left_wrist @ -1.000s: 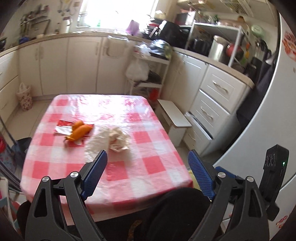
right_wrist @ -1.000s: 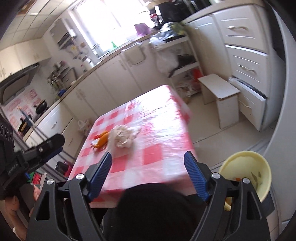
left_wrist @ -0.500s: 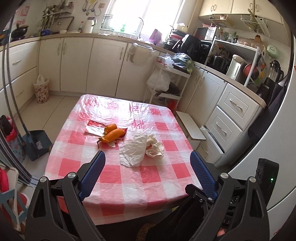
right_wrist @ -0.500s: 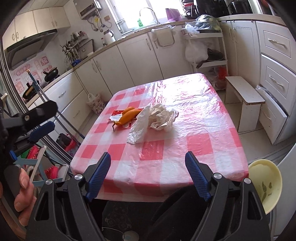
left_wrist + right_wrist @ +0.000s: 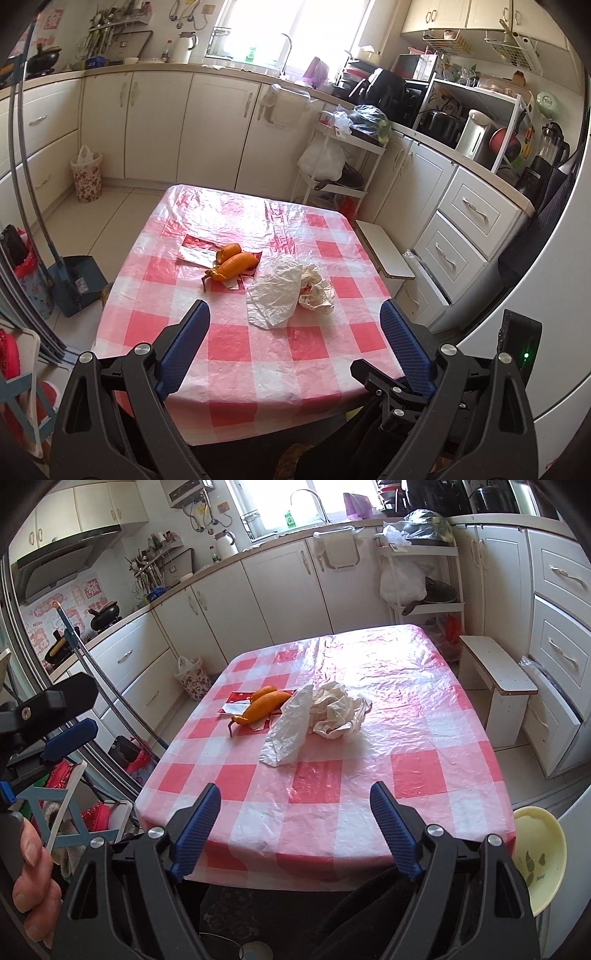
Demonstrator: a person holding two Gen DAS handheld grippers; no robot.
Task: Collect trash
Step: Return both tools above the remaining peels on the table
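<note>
On the red-and-white checked table [image 5: 236, 350] [image 5: 424, 775] lie orange peels [image 5: 234, 264] [image 5: 264, 703] on top of a red-and-white wrapper [image 5: 194, 251] [image 5: 236, 699]. Beside them to the right is a flat white plastic bag [image 5: 275, 291] [image 5: 291, 723], and a crumpled white wad [image 5: 317, 290] [image 5: 338, 709] touches it. My left gripper [image 5: 293, 310] stands open over the table's near part, short of the trash, with nothing between its fingers. My right gripper [image 5: 295, 790] is also open and empty, above the near edge of the table.
A white stool [image 5: 384, 251] [image 5: 495, 672] stands right of the table, before the drawers. A yellow bowl [image 5: 539, 860] with green scraps sits low at the right. A dustpan [image 5: 79, 284] and a small floral bin [image 5: 86, 177] are on the floor at the left. A hand [image 5: 29, 867] shows at the left edge.
Both views have swung and levelled, so the table and the trash now sit centred and sharp. Both grippers stay open. The trash has not moved.
</note>
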